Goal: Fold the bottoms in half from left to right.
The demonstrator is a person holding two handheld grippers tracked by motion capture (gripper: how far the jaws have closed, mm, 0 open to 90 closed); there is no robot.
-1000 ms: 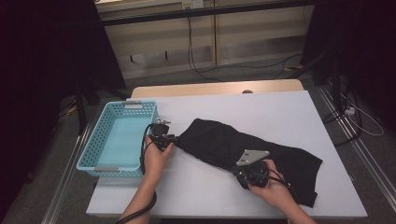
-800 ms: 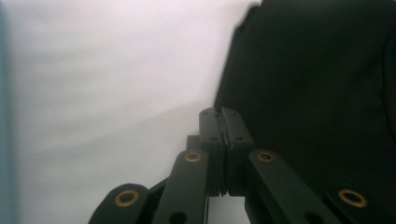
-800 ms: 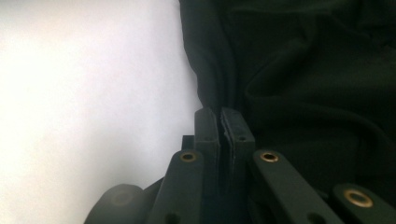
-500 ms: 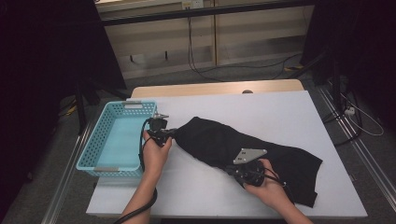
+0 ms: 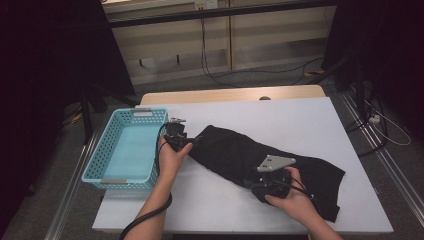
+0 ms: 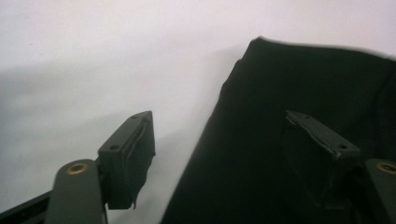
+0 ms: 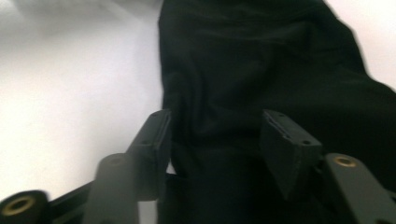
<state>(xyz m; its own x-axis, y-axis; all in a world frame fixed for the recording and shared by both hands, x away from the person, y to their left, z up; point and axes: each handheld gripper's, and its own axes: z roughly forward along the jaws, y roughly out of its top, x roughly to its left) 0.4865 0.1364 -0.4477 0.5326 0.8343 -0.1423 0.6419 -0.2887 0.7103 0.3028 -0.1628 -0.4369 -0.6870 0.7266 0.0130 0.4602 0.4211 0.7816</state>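
High view showed a dark, crumpled black cloth garment lying across the white table, its left end near a light blue perforated plastic basket. The left gripper sat at that left end, its jaws just opened and standing spread, with the cloth edge between them but unpinched. The right gripper hovered at the near edge mid-garment; its jaws had likewise just opened around a fold, pads apart from it. Probably a fold or regrip was in hand: each should take one clean layer at the hem before lifting together.
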